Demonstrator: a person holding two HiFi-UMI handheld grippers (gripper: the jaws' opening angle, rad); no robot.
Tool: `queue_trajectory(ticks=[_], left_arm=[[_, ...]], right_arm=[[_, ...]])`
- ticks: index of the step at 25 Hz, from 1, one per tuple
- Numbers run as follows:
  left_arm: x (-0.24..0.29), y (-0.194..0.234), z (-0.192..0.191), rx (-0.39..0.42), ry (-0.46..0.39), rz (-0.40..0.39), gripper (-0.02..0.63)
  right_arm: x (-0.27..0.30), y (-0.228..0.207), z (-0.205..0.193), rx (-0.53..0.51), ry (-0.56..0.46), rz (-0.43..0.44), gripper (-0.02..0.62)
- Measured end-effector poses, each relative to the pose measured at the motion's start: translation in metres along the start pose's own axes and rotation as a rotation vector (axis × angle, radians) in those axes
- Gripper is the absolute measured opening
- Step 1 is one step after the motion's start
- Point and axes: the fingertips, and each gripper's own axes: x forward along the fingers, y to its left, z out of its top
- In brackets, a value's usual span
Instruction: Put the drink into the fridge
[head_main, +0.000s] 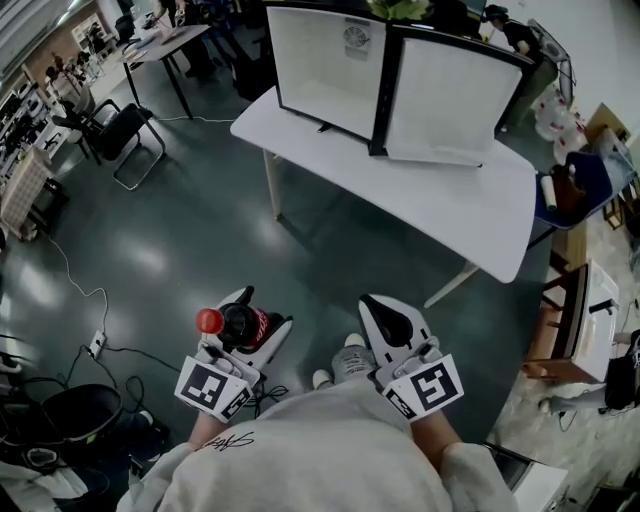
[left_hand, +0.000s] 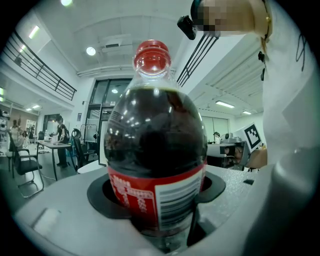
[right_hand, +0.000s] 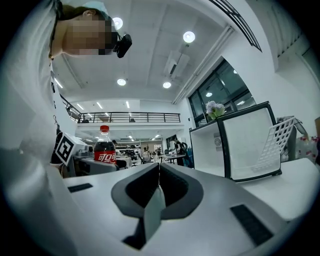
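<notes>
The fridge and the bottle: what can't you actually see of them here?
- fridge inside: head view, it shows plain bright white, so shelves cannot be told.
- bottle base: left gripper view, hidden low inside the left gripper.
- label print: right gripper view, too small to read.

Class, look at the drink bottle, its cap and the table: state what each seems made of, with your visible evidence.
Bottle: likely clear glossy plastic; the dark drink shows through and ceiling lights glint on it. Cap: opaque red, apparently moulded plastic. Table: smooth white matt top, perhaps laminate; the material is uncertain.
</notes>
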Motion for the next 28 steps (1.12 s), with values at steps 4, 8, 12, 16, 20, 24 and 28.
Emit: queue_trajectory(ticks=[4, 8, 12, 16, 20, 24, 28], left_arm=[[0.007, 0.002, -0.005, -0.006, 0.003, -0.006, 0.321], [0.015, 0.007, -0.005, -0.006, 0.008, -0.001, 0.321], [0.028, 0.02, 0.0, -0.001, 0.006, 0.012, 0.321], [0.045, 0.037, 0.006, 0.01, -0.003, 0.022, 0.321], [0.068, 0.057, 0.007, 0.01, 0.0, 0.031, 0.321], [0.094, 0.074, 0.008, 0.009, 0.002, 0.033, 0.321], [0.119, 0.089, 0.013, 0.014, 0.001, 0.032, 0.321]], right_arm=[[0.001, -0.007, -0.005, 0.004, 0.005, -0.013, 0.012], [0.009, -0.014, -0.006, 0.007, 0.007, -0.005, 0.012], [0.026, -0.027, -0.005, 0.01, -0.001, 0.006, 0.012], [0.046, -0.041, 0.0, 0.006, -0.009, 0.021, 0.012], [0.069, -0.06, 0.001, 0.007, -0.009, 0.034, 0.012], [0.091, -0.083, -0.001, 0.011, -0.004, 0.04, 0.012], [0.112, -0.104, 0.001, 0.013, -0.002, 0.05, 0.012]])
